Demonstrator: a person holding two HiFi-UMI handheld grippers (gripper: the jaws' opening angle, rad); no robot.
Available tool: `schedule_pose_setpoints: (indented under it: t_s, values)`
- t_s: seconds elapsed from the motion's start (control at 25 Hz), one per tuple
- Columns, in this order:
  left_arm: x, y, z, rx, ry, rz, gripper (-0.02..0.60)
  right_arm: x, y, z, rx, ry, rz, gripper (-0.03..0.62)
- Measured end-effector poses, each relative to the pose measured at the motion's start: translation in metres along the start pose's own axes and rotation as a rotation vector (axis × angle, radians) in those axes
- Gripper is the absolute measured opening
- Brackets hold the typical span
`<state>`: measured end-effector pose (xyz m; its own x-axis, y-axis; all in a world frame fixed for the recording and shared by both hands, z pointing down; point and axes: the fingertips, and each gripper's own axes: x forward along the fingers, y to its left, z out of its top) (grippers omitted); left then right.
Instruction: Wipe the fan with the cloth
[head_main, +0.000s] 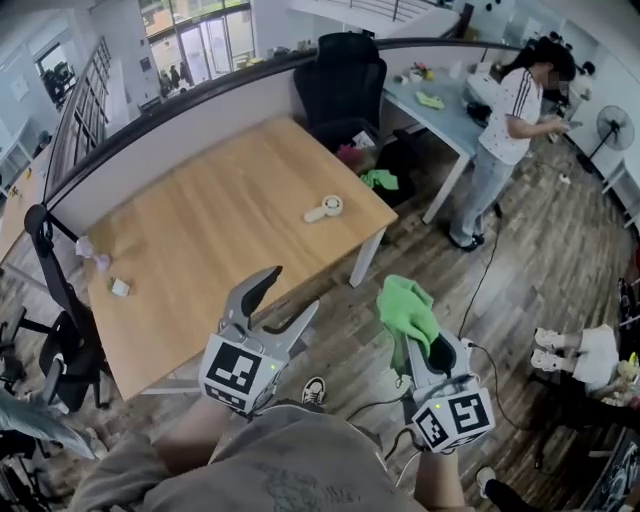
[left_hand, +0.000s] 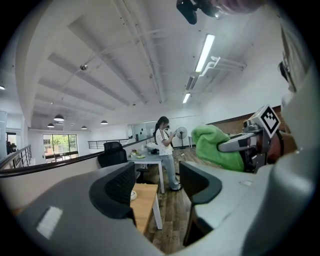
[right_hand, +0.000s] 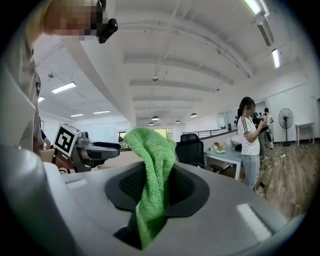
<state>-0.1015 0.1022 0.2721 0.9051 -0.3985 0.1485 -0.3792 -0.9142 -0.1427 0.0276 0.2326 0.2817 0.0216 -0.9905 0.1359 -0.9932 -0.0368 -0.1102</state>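
A small white hand fan lies flat on the wooden table, near its right end. My right gripper is shut on a green cloth and holds it over the floor, well short of the table. The cloth bunches up between the jaws in the right gripper view. My left gripper is open and empty, raised near the table's front edge. In the left gripper view the gripper shows a wide gap, with the cloth off to the right.
A black office chair stands behind the table, another chair at its left. Small white and pink items lie on the table's left side. A person stands by a light desk. A floor fan stands at far right.
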Motion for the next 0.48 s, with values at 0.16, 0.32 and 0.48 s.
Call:
schedule_pose_setpoints:
  t_s: [0.16, 0.32, 0.48]
  values:
    - [0.017, 0.024, -0.003, -0.012, 0.009, 0.008, 0.279, 0.031, -0.005, 0.007, -0.001, 0.01, 0.01, 0.097]
    - [0.028, 0.041, -0.009, -0.029, 0.014, 0.02, 0.279, 0.051, -0.007, 0.005, -0.011, 0.034, 0.024, 0.097]
    - [0.044, 0.05, -0.015, -0.037, 0.024, 0.034, 0.279, 0.066, -0.023, -0.001, -0.004, 0.05, 0.027, 0.097]
